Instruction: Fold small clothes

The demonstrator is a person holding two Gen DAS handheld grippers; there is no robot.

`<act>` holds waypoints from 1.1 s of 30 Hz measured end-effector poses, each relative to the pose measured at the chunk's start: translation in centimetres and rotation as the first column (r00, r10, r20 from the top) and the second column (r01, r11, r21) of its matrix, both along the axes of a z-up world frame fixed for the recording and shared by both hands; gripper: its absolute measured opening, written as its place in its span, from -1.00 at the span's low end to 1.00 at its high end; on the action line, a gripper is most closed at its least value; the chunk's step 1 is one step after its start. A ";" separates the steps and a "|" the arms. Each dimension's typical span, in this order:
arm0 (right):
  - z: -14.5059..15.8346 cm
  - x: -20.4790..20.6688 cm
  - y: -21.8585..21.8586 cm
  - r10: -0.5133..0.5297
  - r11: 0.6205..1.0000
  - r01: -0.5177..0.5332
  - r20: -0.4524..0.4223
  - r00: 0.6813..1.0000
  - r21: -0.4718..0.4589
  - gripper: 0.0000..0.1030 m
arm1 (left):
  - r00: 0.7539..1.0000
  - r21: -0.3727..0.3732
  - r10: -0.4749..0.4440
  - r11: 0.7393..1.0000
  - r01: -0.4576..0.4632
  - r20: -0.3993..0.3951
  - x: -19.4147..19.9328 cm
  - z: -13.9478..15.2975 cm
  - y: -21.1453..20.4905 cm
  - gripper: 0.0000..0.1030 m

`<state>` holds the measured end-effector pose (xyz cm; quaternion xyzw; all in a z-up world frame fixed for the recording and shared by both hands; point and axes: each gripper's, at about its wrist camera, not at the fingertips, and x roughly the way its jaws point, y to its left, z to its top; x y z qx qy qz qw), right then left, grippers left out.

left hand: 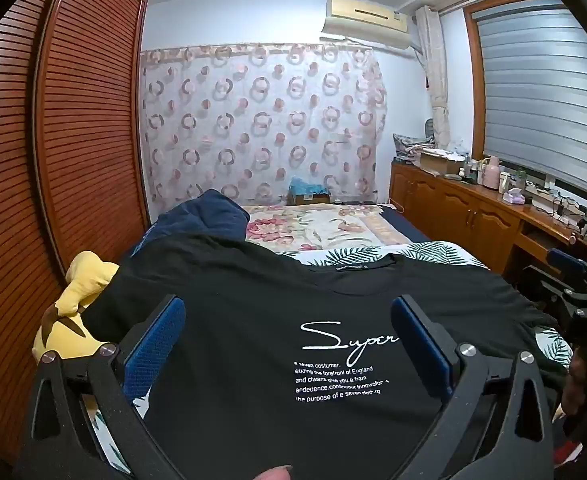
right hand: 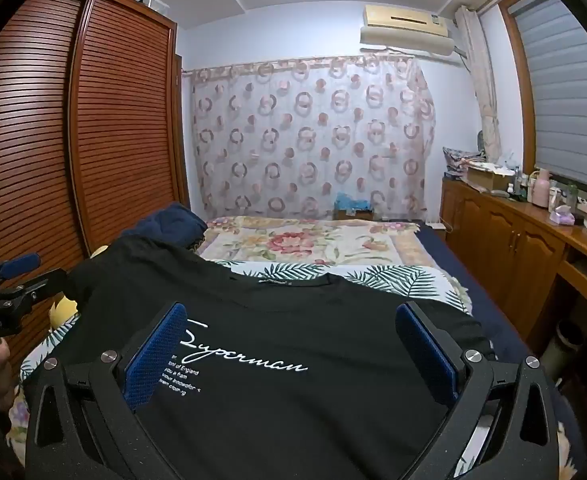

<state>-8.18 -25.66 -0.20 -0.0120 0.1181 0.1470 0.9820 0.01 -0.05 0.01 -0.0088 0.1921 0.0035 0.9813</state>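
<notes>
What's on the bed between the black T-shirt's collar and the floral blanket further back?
Only a strip of leaf-print sheet separates the black T-shirt from the floral blanket; nothing else lies on it. The right wrist view shows it best.

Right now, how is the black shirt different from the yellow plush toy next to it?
The black T-shirt is spread flat, with white writing on its front; the yellow plush toy is lumpy, without writing. The T-shirt fills most of the near end of the bed; the toy is smaller and sits at the T-shirt's left edge, near the wardrobe. Both are soft things on the bed.
</notes>
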 end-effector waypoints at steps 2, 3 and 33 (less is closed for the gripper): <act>0.0 0.0 0.0 0.001 1.000 -0.001 0.005 1.000 0.006 1.00 | 1.000 -0.003 0.003 1.000 -0.003 0.001 0.0 0.0 0.0 1.00; 0.0 0.0 0.0 0.001 1.000 -0.001 0.005 1.000 0.005 1.00 | 1.000 -0.003 0.004 1.000 -0.004 0.002 0.0 0.0 0.0 1.00; -0.1 0.0 0.0 -0.001 1.000 0.001 -0.002 1.000 0.003 1.00 | 1.000 0.011 0.006 1.000 -0.006 0.012 -0.1 0.1 0.0 1.00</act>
